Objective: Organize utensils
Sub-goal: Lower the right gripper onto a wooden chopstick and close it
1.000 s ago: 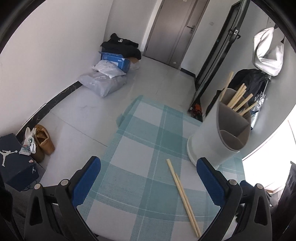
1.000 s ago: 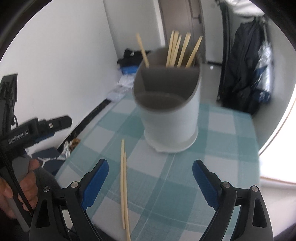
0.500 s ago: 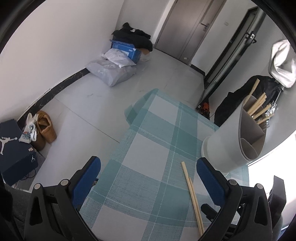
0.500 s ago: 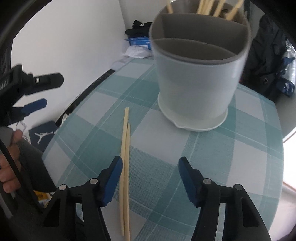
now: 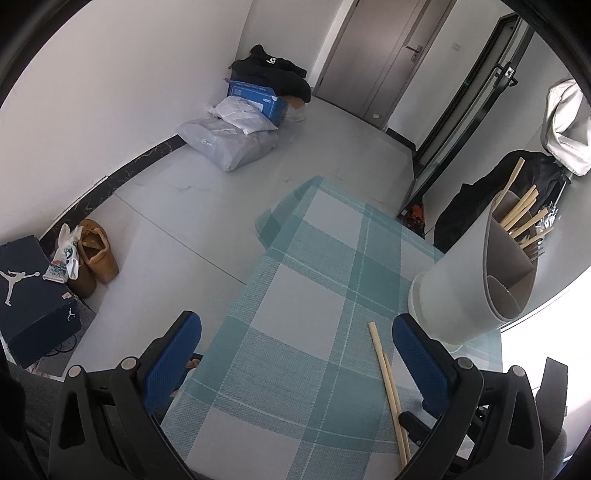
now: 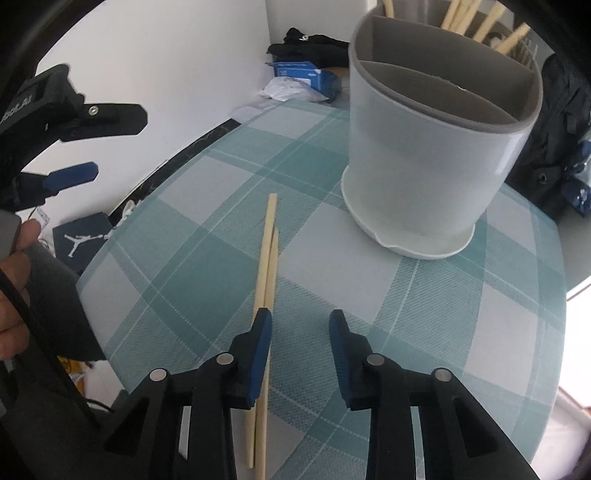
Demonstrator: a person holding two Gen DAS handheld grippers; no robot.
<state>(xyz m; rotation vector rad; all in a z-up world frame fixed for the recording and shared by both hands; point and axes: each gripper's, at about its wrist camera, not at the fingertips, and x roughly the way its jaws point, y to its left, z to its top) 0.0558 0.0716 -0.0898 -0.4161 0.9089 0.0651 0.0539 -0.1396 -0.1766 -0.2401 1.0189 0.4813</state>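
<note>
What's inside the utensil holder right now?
The utensil holder has divided compartments. The back one holds several chopsticks standing on end; fork tines show beside them in the left view. The front compartment looks empty, though its bottom is hidden.

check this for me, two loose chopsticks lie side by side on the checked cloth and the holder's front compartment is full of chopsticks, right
One part is wrong. The front compartment of the holder is empty; the standing chopsticks sit in the rear compartments, as the right wrist view shows. The two loose chopsticks do lie side by side on the checked cloth.

Shoebox point(image 5: 35, 291), brown shoes point(image 5: 96, 254), bags point(image 5: 229, 142)
</note>
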